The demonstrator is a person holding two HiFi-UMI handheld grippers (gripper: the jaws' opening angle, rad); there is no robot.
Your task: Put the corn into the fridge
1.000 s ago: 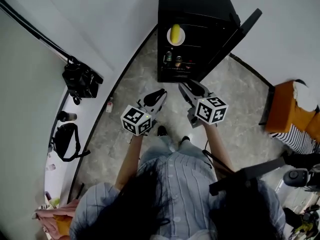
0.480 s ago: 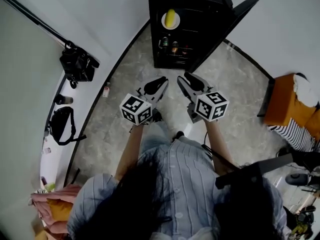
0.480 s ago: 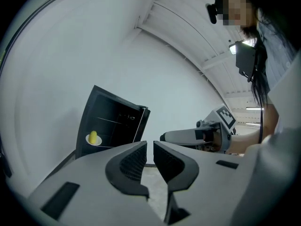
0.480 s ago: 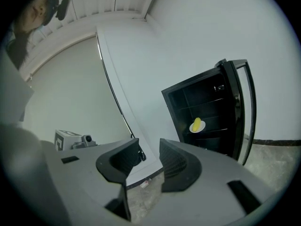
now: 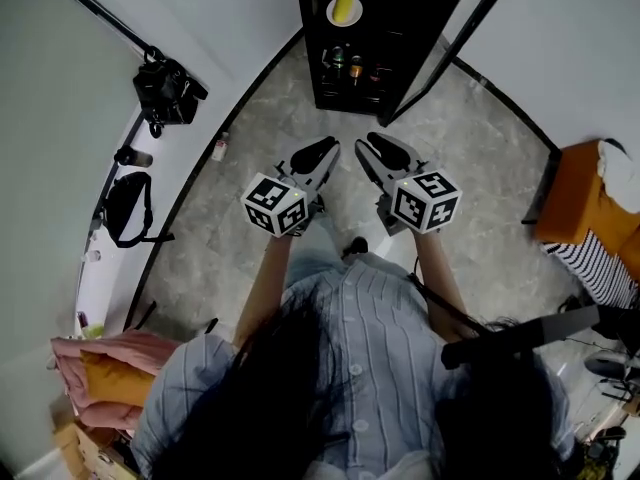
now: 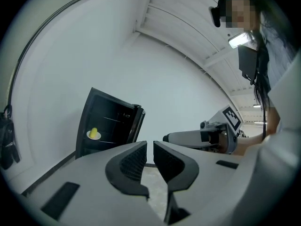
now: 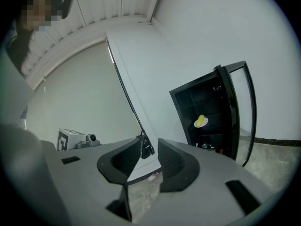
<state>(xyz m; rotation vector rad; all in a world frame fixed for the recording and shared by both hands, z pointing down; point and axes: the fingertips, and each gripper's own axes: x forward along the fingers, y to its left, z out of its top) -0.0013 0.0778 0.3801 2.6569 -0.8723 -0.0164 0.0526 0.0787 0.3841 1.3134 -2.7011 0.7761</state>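
- Your forearms run forward from the body, side by side, both tools pointing roughly level toward the fridge point(image 5: 306, 38), the right dipped slightly.
- Left gripper point(image 5: 327, 146): jaws nearly together with only a thin slit between the pads, nothing in it.
- Right gripper point(image 5: 367, 144): jaws have just been closing and now stand about half apart. Nothing sits between them, only floor and the far wall show through.
- Change over the last second: both tools have pulled back from the fridge and bare floor has widened between them and it. You are backing off, empty-handed.
- Far: corn point(image 5: 344, 7) lies on a white plate point(image 5: 331, 16) on an upper fridge shelf, same spot as a second ago. Bottles point(image 5: 350, 66) stand on the shelf below.
- Fridge door point(image 7: 241, 112) is open, swung to the right.
- Judgement: placing looks done; shutting the door is likely what remains.
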